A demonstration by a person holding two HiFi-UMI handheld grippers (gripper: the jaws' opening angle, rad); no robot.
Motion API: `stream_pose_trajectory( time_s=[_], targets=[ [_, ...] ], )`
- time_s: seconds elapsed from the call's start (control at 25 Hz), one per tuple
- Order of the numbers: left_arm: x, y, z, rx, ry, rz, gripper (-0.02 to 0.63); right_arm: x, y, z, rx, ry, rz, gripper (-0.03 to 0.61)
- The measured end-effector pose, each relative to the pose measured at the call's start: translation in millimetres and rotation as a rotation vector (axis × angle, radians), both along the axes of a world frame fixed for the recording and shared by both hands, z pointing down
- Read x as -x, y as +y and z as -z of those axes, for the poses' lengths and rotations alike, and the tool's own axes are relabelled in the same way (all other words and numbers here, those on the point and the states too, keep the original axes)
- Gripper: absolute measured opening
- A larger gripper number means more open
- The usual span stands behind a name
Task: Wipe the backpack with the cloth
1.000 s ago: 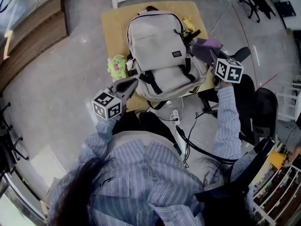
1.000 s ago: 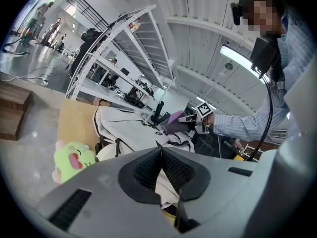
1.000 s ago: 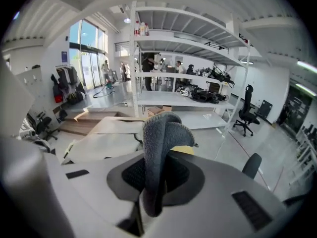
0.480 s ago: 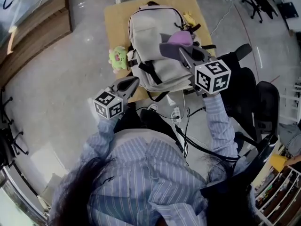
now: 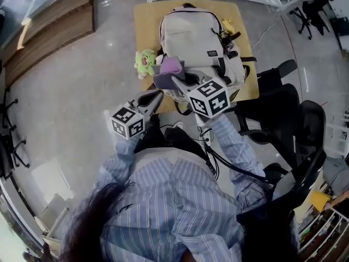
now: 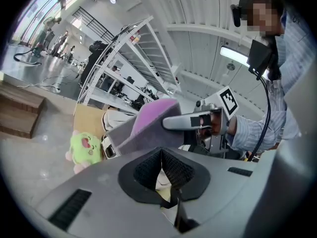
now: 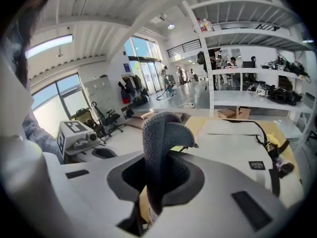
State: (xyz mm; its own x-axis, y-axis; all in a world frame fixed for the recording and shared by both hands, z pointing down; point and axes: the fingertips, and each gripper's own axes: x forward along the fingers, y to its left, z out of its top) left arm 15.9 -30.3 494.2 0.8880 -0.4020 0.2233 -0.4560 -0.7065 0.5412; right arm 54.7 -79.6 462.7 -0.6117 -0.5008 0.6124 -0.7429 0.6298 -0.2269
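Your right gripper (image 5: 175, 79) has its jaws clamped on the cloth (image 5: 169, 69), which stands up between them in the right gripper view (image 7: 161, 148) as a fuzzy grey strip curled over at the top. From the left gripper view the same cloth (image 6: 148, 123) shows grey on one face and purple on the other. In the head view it sits over the near left corner of the backpack (image 5: 199, 42); whether it touches the fabric cannot be told. The backpack lies flat on the tan table (image 5: 143, 21), its top handle pointing away from you. It is pale grey, with black straps and buckles and a small black label on the front pocket (image 7: 257, 165). A green plush (image 5: 144, 63) sits just beside its left edge, and a yellow toy (image 5: 228, 26) lies at its right. Your left gripper (image 5: 154, 97) hangs near the table's front edge with its jaws pressed together on nothing.
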Motion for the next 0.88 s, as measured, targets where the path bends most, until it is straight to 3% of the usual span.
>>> stream_pose_trajectory(
  time_s=[0.2, 0.88],
  targets=[
    [-1, 8, 2, -0.004, -0.001, 0.014, 0.005, -29, 3, -21, -0.011, 0.128, -0.002, 0.041],
    [-48, 29, 4, -0.008, -0.003, -0.035, 0.005, -246, -14, -2, -0.035, 0.246, -0.339, 0.041]
  ],
)
